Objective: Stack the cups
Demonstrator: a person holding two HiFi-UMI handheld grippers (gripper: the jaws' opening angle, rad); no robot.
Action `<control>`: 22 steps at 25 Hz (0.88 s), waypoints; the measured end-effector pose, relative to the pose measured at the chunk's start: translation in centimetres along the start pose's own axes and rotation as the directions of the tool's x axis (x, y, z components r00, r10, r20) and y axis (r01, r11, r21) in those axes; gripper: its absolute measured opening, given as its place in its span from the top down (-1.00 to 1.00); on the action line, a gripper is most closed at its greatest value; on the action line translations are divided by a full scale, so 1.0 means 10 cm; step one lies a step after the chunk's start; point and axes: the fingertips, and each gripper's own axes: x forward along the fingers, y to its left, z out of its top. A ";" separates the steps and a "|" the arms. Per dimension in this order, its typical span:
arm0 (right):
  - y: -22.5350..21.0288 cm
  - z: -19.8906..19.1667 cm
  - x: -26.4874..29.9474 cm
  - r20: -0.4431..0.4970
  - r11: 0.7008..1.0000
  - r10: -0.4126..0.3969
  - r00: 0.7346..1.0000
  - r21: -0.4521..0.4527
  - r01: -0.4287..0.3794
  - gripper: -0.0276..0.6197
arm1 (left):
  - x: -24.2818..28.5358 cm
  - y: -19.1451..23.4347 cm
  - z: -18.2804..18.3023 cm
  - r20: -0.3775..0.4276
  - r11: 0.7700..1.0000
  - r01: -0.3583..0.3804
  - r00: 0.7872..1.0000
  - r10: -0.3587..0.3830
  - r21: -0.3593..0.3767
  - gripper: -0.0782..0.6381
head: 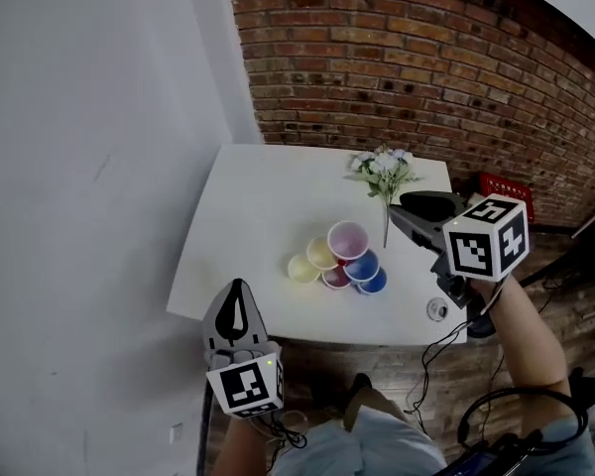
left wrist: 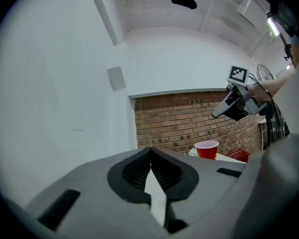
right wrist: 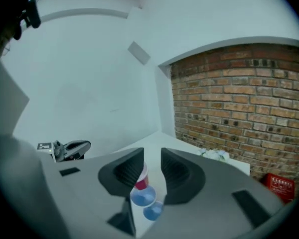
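From your head, the cups (head: 339,258) cluster mid-surface (head: 268,196). Flowers (head: 385,172) stand beyond the cups, your left gripper (head: 237,291) hangs nearer you than them, and your right gripper (head: 402,206) is right of them.

Left gripper view: the jaws are closed on nothing, with a red cup (left wrist: 207,149) ahead.

Right gripper view: the jaws stand apart and empty, and the cups show far below through the gap.

A white tabletop (head: 268,196) stands in the corner between a white wall (head: 89,167) and a brick wall (head: 397,58). Flowers (head: 384,170) lie near its far right corner, stem towards the near edge. A small round object (head: 436,310), too small to identify, sits by the near right corner. A red crate (head: 506,188) rests beside the brick wall.
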 end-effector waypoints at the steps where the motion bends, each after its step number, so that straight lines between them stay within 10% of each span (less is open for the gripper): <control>1: 0.04 -0.01 -0.10 0.046 1.000 -0.021 0.999 -0.005 0.021 0.59 | -0.03 -0.06 0.02 0.000 1.000 0.009 1.000 -0.009 0.000 0.76; 11: 0.76 -0.48 -1.07 0.316 0.990 -0.109 0.943 -0.055 0.132 0.87 | -0.59 -0.85 0.53 0.044 0.995 0.100 0.994 -0.100 0.000 0.76; 22: 1.38 -1.13 -1.85 0.380 0.977 -0.161 0.911 -0.069 0.202 0.90 | -1.45 -1.45 0.83 0.044 0.990 0.141 0.989 -0.141 0.016 0.76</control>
